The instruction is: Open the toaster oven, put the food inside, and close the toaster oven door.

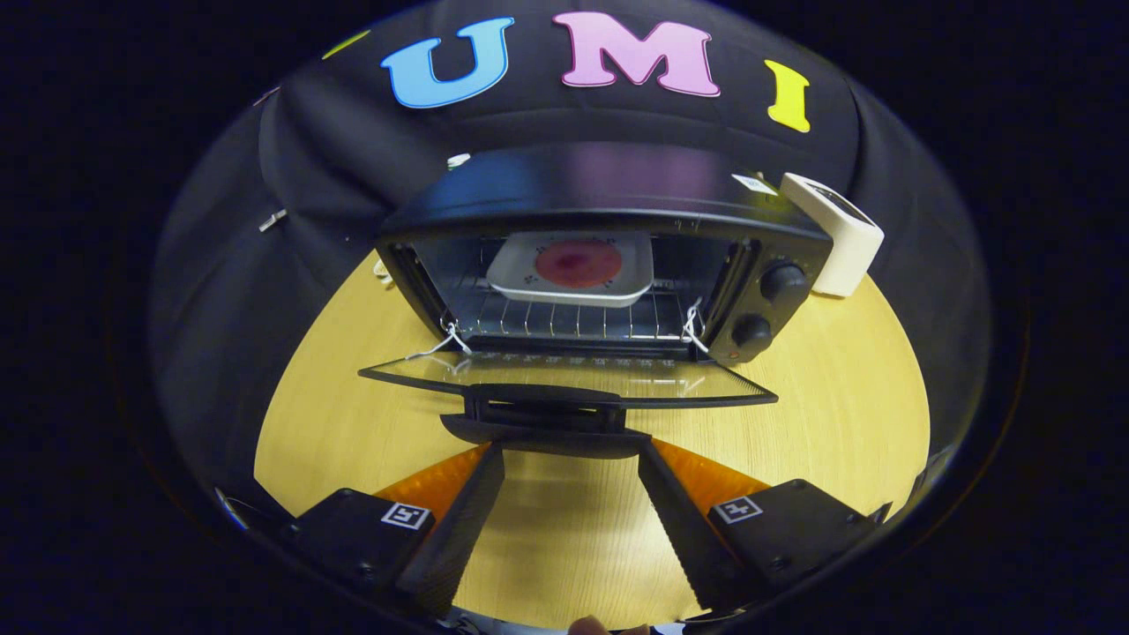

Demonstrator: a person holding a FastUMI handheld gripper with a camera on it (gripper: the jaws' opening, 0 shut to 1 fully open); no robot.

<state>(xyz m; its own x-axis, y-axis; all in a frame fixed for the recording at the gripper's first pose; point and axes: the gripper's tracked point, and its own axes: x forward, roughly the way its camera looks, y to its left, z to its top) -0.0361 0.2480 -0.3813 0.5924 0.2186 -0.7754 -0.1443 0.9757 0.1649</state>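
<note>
1. The toaster oven [609,256] sits on the table [838,414]; its door [564,377] is folded down flat toward the fingers; the food [578,263] is already inside, on a white plate [512,280] on the wire rack [564,319].
2. The gripper [571,459] has its fingers [467,511] spread wide apart; they hold nothing.
3. The door handle [544,423] is just ahead of the fingertips, right across the gap between them; it runs side to side, and the fingers point straight at it.
4. I think the step left is closing the door; the fingers would need to go under or onto the handle and lift it up and away, toward the oven.
5. There is bare table on both sides of the door and below the fingers, so there is room to move; a white box [842,231] stands beside the oven near its knobs [767,304], well away from the door's path.
</note>
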